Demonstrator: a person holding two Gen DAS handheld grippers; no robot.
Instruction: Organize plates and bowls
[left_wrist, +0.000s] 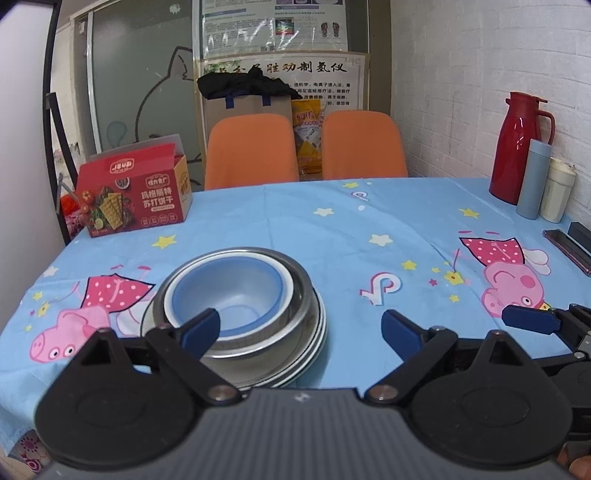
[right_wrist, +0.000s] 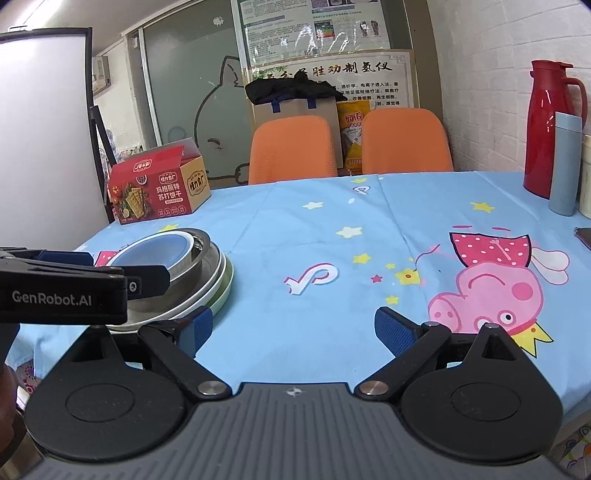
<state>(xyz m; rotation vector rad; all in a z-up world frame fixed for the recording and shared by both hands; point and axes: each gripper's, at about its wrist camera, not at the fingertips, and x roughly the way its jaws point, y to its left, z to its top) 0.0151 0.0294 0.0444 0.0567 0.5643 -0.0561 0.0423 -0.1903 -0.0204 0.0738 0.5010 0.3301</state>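
A stack stands on the blue cartoon tablecloth (left_wrist: 369, 236): a blue bowl (left_wrist: 236, 288) nests in a steel bowl (left_wrist: 295, 295), which sits on plates (left_wrist: 317, 339). My left gripper (left_wrist: 301, 330) is open and empty, its left fingertip over the near rim of the stack. The stack also shows in the right wrist view (right_wrist: 184, 266), at the left, with a green-edged plate (right_wrist: 225, 291) at the bottom. My right gripper (right_wrist: 293, 330) is open and empty, right of the stack. The left gripper's body (right_wrist: 62, 291) crosses in front of the stack there.
A red cracker box (left_wrist: 136, 192) stands at the far left of the table. A red thermos (left_wrist: 517, 147), a blue flask (left_wrist: 533, 177) and a cream cup (left_wrist: 559, 194) stand at the far right. A phone (left_wrist: 567, 245) lies by the right edge. Two orange chairs (left_wrist: 251, 151) stand behind.
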